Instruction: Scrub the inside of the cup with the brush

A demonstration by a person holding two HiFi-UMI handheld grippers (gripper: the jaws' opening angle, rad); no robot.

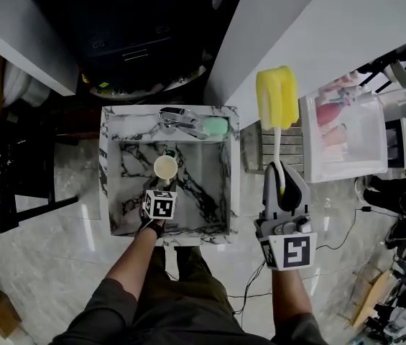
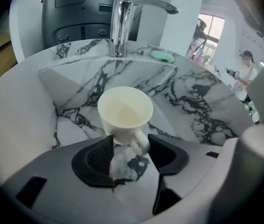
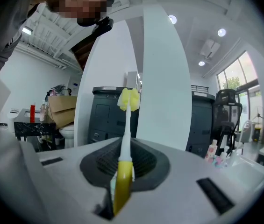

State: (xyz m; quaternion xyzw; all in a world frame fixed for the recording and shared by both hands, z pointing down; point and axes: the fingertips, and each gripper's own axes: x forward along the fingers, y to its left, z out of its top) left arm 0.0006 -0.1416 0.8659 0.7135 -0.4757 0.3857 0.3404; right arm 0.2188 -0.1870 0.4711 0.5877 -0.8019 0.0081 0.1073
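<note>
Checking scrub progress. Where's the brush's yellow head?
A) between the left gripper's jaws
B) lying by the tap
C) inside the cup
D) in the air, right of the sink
D: the right gripper holds the brush by its handle, yellow head up in the air right of the sink, clear of the cup in the basin.
</note>
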